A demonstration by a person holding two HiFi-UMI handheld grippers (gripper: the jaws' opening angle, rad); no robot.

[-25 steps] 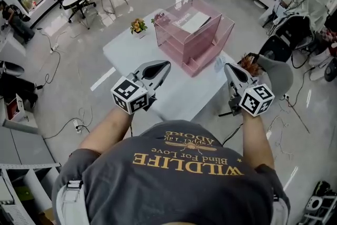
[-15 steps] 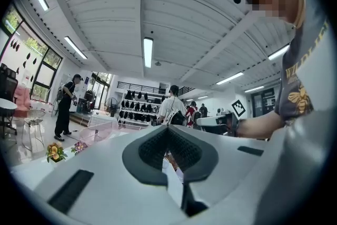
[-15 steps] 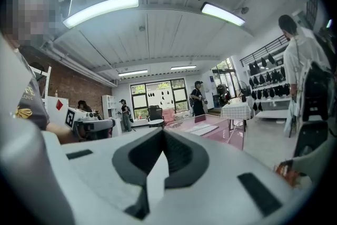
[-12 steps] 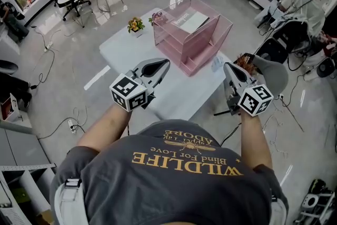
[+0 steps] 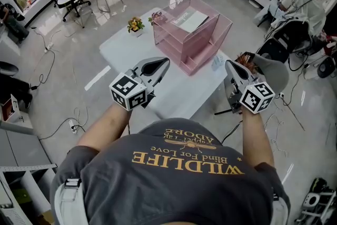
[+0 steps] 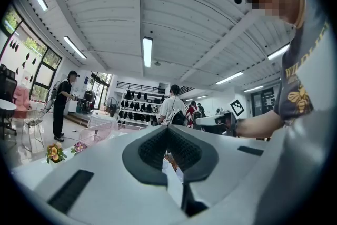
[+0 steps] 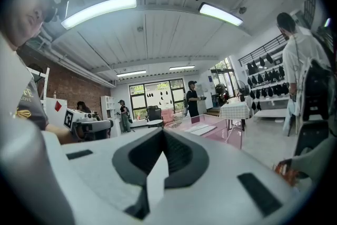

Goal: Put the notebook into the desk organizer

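Observation:
The pink see-through desk organizer (image 5: 192,39) stands at the far side of the white table (image 5: 179,95). A white notebook (image 5: 190,21) lies flat in its top tier. My left gripper (image 5: 164,62) hovers over the table's near left part, short of the organizer, shut and with nothing in it. My right gripper (image 5: 230,64) hangs past the table's right edge, shut and empty too. The right gripper view shows its jaws (image 7: 162,131) meeting, with the organizer (image 7: 210,129) beyond. In the left gripper view the closed tips (image 6: 167,129) point level into the room.
Two small flower pots (image 5: 136,25) stand at the table's far left corner. A grey chair (image 5: 274,74) is close to my right gripper. Cables lie on the floor at the left (image 5: 63,124). A person (image 5: 303,0) sits at the back right.
Both grippers stay where they were, still shut. The head view has shifted slightly, and a person at the far back has stepped left.

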